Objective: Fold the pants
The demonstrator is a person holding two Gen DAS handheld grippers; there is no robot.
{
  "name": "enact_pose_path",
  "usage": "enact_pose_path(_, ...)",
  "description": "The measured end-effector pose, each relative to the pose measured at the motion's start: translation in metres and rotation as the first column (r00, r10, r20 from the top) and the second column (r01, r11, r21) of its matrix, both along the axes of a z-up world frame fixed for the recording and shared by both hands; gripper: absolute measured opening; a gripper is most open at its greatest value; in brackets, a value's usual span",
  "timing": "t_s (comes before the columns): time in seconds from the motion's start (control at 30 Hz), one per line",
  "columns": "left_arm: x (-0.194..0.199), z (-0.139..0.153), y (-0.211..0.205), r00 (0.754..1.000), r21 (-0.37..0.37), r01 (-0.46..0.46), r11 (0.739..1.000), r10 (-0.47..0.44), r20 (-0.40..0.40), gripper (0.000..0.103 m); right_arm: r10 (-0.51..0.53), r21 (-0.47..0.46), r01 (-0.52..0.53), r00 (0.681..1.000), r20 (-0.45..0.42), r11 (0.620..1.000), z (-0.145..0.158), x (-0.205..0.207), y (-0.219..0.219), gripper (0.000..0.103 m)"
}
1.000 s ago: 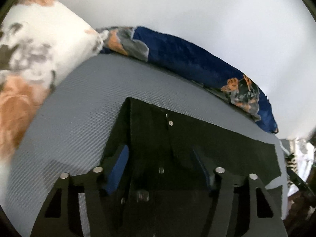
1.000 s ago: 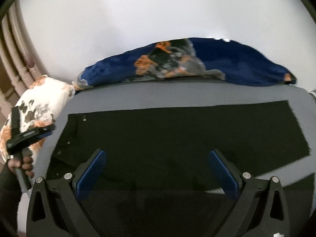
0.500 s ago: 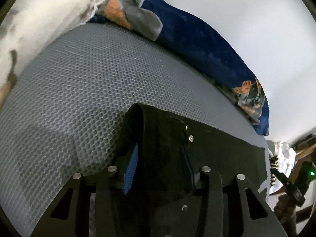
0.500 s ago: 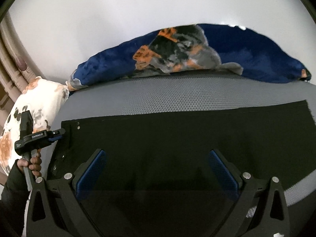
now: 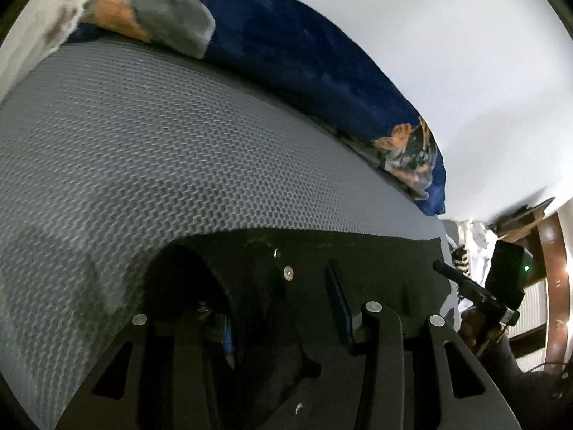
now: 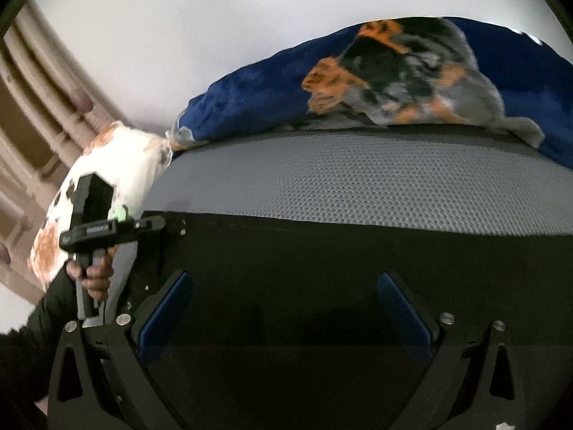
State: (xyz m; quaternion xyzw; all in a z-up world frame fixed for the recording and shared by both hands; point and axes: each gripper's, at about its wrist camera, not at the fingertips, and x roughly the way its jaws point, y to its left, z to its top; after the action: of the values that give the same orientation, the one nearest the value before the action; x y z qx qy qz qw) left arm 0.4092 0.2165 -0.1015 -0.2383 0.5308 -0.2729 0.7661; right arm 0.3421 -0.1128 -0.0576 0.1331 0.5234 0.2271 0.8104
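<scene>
A: Item one, the surface?
B: Bed [image 6: 376, 179], grey honeycomb-mesh cover, against a white wall [image 6: 179, 36]. Along its far edge: one blue pillow [image 6: 250, 100] with orange and grey print. At the left end: one white pillow [image 6: 118, 157] with orange blotches.

A: Item two, the garment?
B: Black pants [image 6: 322, 251], laid flat across the near part of the bed, waist end to the left, metal rivets [image 5: 287, 271] showing there.

A: Left claw [image 5: 283, 308]?
B: Down at the waistband. Blue fingers drawn narrow, with a raised fold of the black fabric bunched between them. The left finger is mostly buried in cloth.

A: Right claw [image 6: 283, 308]?
B: Spread wide, blue pads [image 6: 168, 308] well apart, over the middle of the pants, with nothing between them. Whether the tips touch the cloth, I cannot tell.
</scene>
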Motion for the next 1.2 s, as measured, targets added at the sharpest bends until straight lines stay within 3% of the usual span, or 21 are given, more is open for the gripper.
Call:
enact_pose_path(0.1, 0.012, -0.008, -0.007, 1.0, 0.002, -0.007, 1.0, 0.007, -0.026, 0.043, 0.036, -0.013, -0.036, 0.999, 0.003, 0.999, -0.003, 0.004, 0.001, 0.103)
enact_pose_path(0.2, 0.017, -0.014, -0.006, 0.998, -0.055, -0.057, 0.997, 0.055, -0.04, 0.043, 0.068, -0.033, -0.067, 0.998, 0.015, 0.997, -0.005, 0.007, -0.002, 0.103)
enact_pose_path(0.27, 0.015, -0.013, -0.007, 0.997, -0.043, -0.079, 0.996, 0.078, -0.02, 0.032, 0.084, -0.051, -0.083, 0.996, 0.015, 0.995, -0.007, 0.011, -0.005, 0.103)
enact_pose_path(0.33, 0.009, -0.01, 0.0, 0.997, 0.013, -0.082, 0.997, 0.082, 0.002, 0.009, 0.105, -0.079, -0.104, 0.994, 0.015, 0.991, -0.009, 0.014, -0.01, 0.103)
enact_pose_path(0.43, 0.0, 0.006, 0.006, 0.995, -0.005, -0.092, 0.996, 0.092, 0.038, 0.008, 0.169, -0.121, -0.166, 0.985, 0.019, 0.979, -0.013, 0.022, -0.015, 0.103)
enact_pose_path(0.57, -0.018, 0.046, -0.005, 0.988, 0.029, -0.051, 0.998, 0.047, 0.147, 0.007, 0.285, -0.159, -0.278, 0.958, 0.019, 0.947, -0.015, 0.036, -0.02, 0.097)
enact_pose_path(0.73, -0.043, 0.086, -0.013, 0.972, 0.034, -0.015, 0.999, 0.007, 0.235, 0.007, 0.439, -0.162, -0.438, 0.898, -0.036, 0.884, -0.018, 0.062, -0.017, 0.096)
enact_pose_path(0.9, -0.066, 0.115, -0.015, 0.953, 0.053, -0.003, 0.999, -0.013, 0.302, 0.007, 0.589, -0.134, -0.597, 0.803, -0.095, 0.791, -0.022, 0.081, -0.007, 0.09)
enact_pose_path(1.07, -0.077, 0.128, -0.025, 0.95, 0.086, -0.001, 0.996, -0.026, 0.312, 0.007, 0.703, -0.111, -0.717, 0.697, -0.142, 0.689, -0.029, 0.086, 0.006, 0.08)
enact_pose_path(1.2, -0.079, 0.131, -0.034, 0.95, 0.106, -0.008, 0.994, -0.026, 0.312, 0.007, 0.733, -0.113, -0.754, 0.655, -0.182, 0.647, -0.041, 0.085, 0.01, 0.078)
